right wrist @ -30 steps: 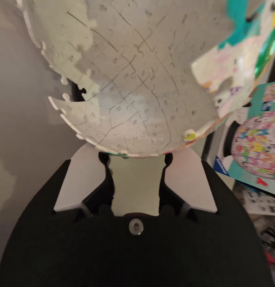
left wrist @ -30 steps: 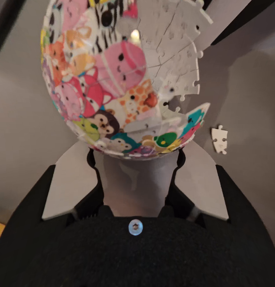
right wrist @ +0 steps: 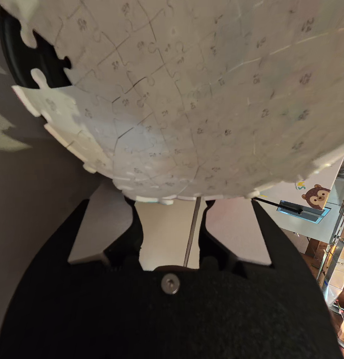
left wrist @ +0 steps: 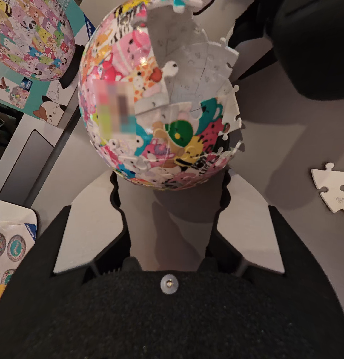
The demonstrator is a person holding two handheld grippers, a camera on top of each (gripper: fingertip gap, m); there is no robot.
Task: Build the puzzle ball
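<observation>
Gripping the lower rim of the half-built puzzle ball (left wrist: pixel 157 116), the left gripper (left wrist: pixel 170 180) and right gripper (right wrist: pixel 188 200) each clench its shell above the grey table (left wrist: pixel 283 136). A loose white piece (left wrist: pixel 332 190) lies just right; the printed box (left wrist: pixel 41 58) stands behind left.

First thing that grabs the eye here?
The half-built puzzle ball, bright with cartoon animals, fills the middle of the left wrist view just beyond the left gripper; a gap on its right side shows the pale inside. In the right wrist view that pale inner shell fills the top, over the right gripper. A loose white piece lies on the grey table at right.
</observation>
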